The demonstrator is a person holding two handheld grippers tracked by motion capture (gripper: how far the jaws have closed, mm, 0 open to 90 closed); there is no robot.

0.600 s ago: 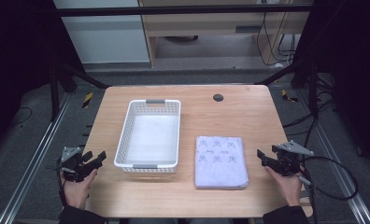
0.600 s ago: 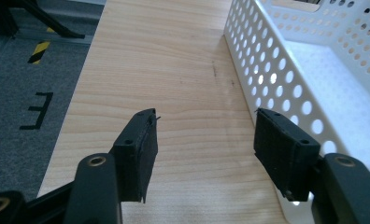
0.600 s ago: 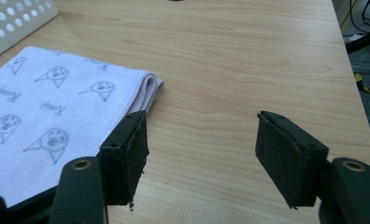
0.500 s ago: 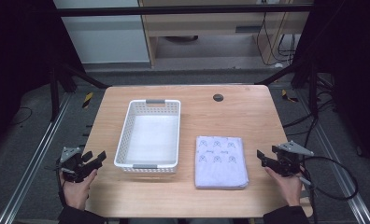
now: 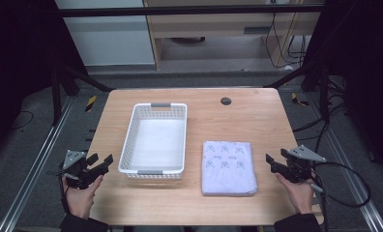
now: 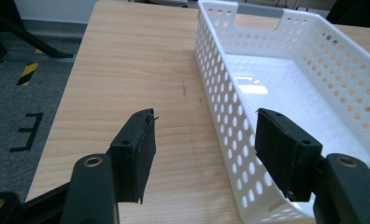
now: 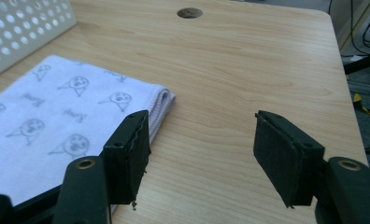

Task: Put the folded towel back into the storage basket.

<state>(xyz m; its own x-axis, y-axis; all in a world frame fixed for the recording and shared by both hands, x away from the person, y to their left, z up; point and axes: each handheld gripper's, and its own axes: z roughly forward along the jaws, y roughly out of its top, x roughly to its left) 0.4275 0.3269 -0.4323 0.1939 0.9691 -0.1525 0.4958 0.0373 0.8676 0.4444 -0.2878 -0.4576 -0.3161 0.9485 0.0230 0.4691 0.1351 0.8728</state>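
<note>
Fingers spread and empty on left gripper [image 5: 98, 163] at eight o'clock beside basket [image 5: 156, 139], right gripper [image 5: 272, 163] at four o'clock near folded cloth [image 5: 228, 166].

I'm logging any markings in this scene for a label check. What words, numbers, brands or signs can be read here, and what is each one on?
Folded cloth: small word-like marks printed among cartoon faces, too blurred to read.
Floor beside the table: a black tape mark shaped like "E"; it may be only tape, not a letter.
Floor: yellow and black hazard stripes, a sign without words.
White basket: no text that I can see.
</note>
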